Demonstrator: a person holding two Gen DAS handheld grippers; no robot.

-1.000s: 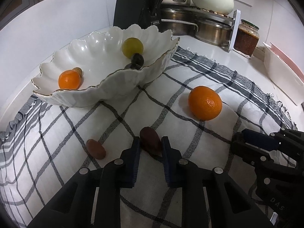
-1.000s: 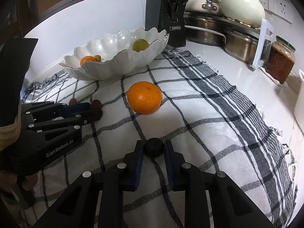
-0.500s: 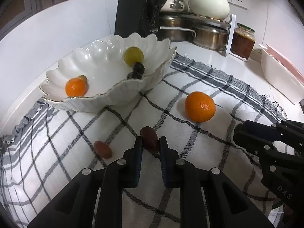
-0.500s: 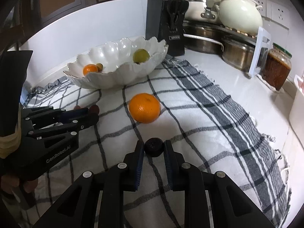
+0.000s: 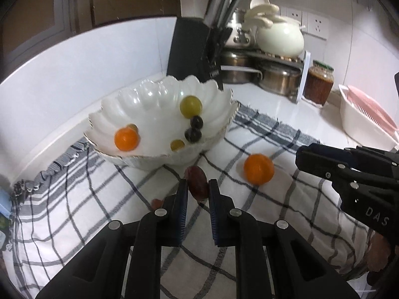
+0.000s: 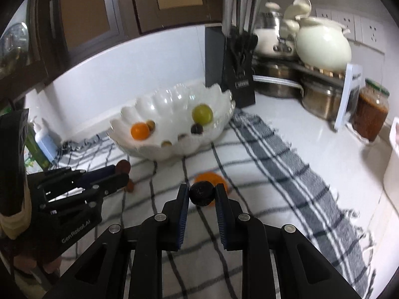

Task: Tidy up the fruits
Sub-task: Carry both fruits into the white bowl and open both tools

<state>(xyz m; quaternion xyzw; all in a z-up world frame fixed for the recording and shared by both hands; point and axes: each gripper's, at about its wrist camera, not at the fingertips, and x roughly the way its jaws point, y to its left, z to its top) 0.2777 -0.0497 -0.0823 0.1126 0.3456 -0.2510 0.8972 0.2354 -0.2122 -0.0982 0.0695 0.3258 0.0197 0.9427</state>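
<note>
**Operator:** What changed over the last second?

**Technician:** Both fruits have left the cloth. A second ago your left gripper straddled the reddish-brown fruit while it lay on the checked cloth. The jaws are now clamped on it and it is carried clear of the cloth, just in front of the near wall of the white bowl. Your right gripper has done the same with the dark round fruit: clamped between the blue pads and raised, with the loose orange showing behind it on the cloth.

**Operator:** So both picks are complete?

**Technician:** Judged from both wrist views, yes. Each fruit sits between the pads near the tips. The grip on the reddish-brown fruit looks shallow, since much of it projects beyond the tips; avoid sharp wrist motion.

**Operator:** What remains?

**Technician:** The bowl already holds a small orange fruit, a green one, two dark ones and two small yellowish ones. Your two held fruits must go over the scalloped rim and be released inside. After that, the orange and a small reddish-brown fruit lying on the cloth, partly hidden behind your left gripper, are probably next.

**Operator:** Any hazard?

**Technician:** Both grippers converge on one bowl. Stagger the drops so they do not meet.
</note>
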